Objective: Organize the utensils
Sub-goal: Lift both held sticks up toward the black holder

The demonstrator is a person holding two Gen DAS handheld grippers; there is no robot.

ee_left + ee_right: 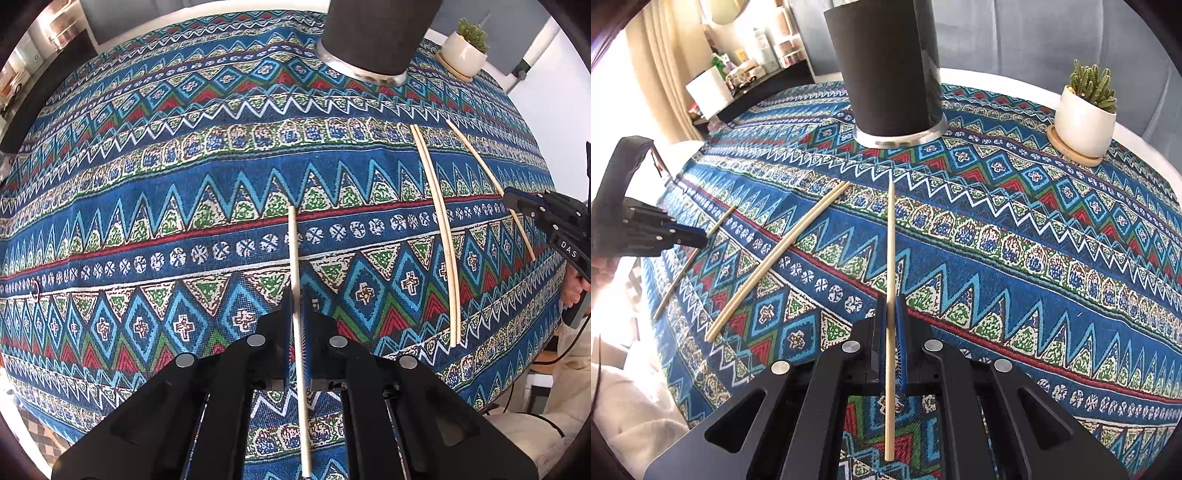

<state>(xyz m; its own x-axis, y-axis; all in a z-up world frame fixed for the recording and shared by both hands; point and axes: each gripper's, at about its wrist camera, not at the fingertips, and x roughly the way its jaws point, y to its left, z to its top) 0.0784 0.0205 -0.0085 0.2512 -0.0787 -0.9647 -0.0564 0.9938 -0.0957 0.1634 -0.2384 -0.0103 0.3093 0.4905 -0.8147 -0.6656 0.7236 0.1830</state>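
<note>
My left gripper (298,299) is shut on a pale wooden chopstick (294,251) that points forward over the patterned tablecloth. My right gripper (894,301) is shut on another chopstick (891,236), tip toward the black cylindrical holder (886,74). That holder (373,37) stands at the far side. A pair of chopsticks (439,221) lies on the cloth between the grippers, also in the right wrist view (783,251). The right gripper (517,201) with its chopstick (476,155) shows at the left view's right edge. The left gripper (698,238) with its chopstick (687,266) shows at the right view's left.
A white pot with a small cactus (1086,118) stands on a wooden coaster at the back right, also in the left wrist view (465,51). The round table's edge (1145,144) curves close behind it. A shelf with bottles (746,74) is beyond the table.
</note>
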